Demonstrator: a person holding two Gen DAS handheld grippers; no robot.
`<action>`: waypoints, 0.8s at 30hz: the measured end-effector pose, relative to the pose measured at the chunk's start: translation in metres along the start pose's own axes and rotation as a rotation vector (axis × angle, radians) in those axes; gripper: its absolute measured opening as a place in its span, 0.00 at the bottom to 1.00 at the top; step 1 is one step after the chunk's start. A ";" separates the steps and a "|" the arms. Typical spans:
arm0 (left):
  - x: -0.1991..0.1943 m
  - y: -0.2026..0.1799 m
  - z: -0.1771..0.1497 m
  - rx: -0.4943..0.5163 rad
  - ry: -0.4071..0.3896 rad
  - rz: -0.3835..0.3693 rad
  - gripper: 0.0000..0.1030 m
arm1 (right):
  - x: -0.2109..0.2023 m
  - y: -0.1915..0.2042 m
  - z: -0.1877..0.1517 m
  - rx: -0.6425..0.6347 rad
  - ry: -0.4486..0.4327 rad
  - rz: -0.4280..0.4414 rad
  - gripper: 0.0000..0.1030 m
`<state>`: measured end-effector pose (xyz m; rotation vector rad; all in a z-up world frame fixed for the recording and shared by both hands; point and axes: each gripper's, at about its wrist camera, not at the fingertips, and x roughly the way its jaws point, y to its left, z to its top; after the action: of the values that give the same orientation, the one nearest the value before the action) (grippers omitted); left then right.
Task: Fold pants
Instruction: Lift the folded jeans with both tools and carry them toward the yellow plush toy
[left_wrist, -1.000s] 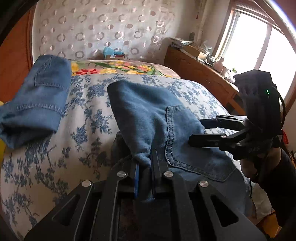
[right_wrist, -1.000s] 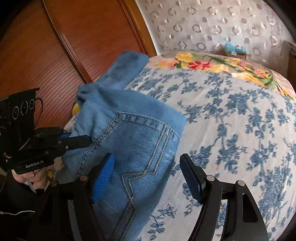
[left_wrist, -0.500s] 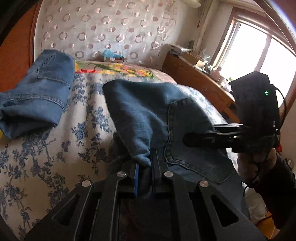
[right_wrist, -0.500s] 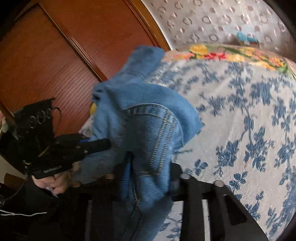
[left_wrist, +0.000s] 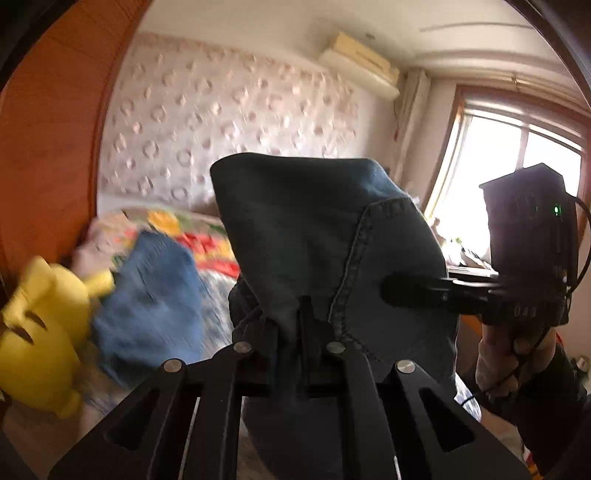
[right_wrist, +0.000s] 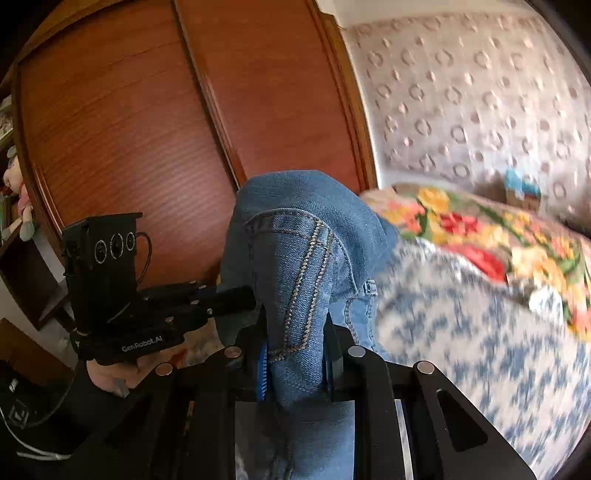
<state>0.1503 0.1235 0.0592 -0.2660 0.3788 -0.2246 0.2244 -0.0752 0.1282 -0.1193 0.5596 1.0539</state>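
My right gripper (right_wrist: 295, 363) had just clamped the jeans (right_wrist: 299, 266); my left gripper (left_wrist: 301, 328) stayed clenched on them, both lifting them at frame centre, ready for folding.

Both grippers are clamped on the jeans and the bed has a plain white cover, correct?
Not quite. The cover is not plain white: it is white with a blue flower print, as the right wrist view shows. The rest holds: the left gripper and the right gripper each have their jaws shut on the jeans.
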 end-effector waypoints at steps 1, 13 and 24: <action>-0.005 0.007 0.009 0.004 -0.020 0.017 0.09 | 0.005 0.004 0.010 -0.010 -0.015 0.002 0.21; -0.014 0.100 0.109 0.054 -0.145 0.255 0.10 | 0.116 0.004 0.112 0.044 -0.175 0.264 0.21; 0.190 0.200 0.045 -0.046 0.234 0.321 0.10 | 0.321 -0.139 0.060 0.250 0.019 0.063 0.23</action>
<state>0.3734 0.2712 -0.0234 -0.2208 0.6518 0.0701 0.4840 0.1299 -0.0011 0.1085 0.7110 1.0363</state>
